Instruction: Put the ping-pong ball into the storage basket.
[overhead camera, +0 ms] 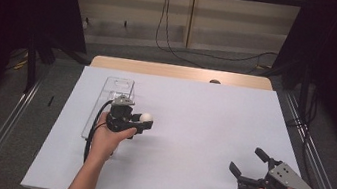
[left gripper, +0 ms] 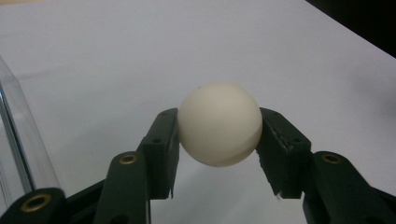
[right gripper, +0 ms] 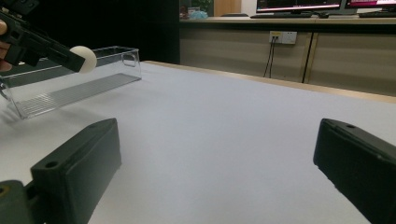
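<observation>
A white ball sits pinched between the two black jaws of my left gripper, held above the white table sheet. In the high view that left gripper is at the table's left, just right of a clear plastic tray, with the ball at its tip. The right gripper view shows the same ball in front of the tray. My right gripper rests low at the table's right front, open, with nothing between its jaws; in its own view the right gripper has its jaws spread wide over bare sheet.
The white sheet covers the tabletop, with a wooden edge at the far side. Dark curtains hang left and right. Cables run along the floor behind the table. A metal rail borders the right side.
</observation>
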### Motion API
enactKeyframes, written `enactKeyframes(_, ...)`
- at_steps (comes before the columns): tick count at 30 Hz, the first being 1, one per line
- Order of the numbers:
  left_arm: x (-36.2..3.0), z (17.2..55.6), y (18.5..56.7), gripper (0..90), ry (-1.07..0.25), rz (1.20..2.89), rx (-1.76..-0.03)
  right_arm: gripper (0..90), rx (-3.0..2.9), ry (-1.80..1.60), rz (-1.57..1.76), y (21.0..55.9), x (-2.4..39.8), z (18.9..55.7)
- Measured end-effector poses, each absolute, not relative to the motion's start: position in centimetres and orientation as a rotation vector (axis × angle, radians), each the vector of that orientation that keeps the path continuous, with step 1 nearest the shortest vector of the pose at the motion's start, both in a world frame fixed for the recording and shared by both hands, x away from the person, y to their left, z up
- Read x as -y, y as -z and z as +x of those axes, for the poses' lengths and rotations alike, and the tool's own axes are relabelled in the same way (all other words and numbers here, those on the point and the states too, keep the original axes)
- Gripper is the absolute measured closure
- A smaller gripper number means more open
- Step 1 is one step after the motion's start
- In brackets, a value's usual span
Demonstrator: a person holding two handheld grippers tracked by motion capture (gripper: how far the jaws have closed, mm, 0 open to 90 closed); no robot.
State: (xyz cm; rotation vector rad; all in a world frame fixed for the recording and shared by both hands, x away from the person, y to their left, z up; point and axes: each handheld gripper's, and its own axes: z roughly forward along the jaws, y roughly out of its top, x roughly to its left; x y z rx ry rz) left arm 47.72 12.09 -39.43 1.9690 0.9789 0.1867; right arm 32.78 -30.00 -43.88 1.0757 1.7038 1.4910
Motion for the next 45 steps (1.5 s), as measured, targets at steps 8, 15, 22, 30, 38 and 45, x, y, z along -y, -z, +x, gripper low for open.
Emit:
enactKeyframes(8,-12.5,47.8,39.2,51.1,-0.194,1.966,-0.994,0.4,-1.699,-1.496,1.079,43.9,30.0,32.8)
enactKeyframes(15,-12.6,47.8,39.2,51.1,-0.199,1.967,-1.004,0.4,-1.701,-1.494,1.081,43.9,30.0,32.8)
enactKeyframes(22,-12.9,47.9,39.1,51.1,-0.2,1.969,-1.001,0.3,-1.701,-1.495,1.089,43.9,30.0,32.8)
enactKeyframes(30,-13.2,47.9,39.0,51.1,-0.206,1.952,-1.01,0.3,-1.701,-1.495,1.084,43.9,30.0,32.8)
enactKeyframes(38,-13.4,48.0,38.8,51.1,-0.206,1.952,-1.01,0.3,-1.698,-1.495,1.089,43.9,30.0,32.8)
enactKeyframes(45,-13.7,47.9,38.6,51.1,-0.213,1.939,-1.012,0.4,-1.703,-1.494,1.086,43.9,30.0,32.8)
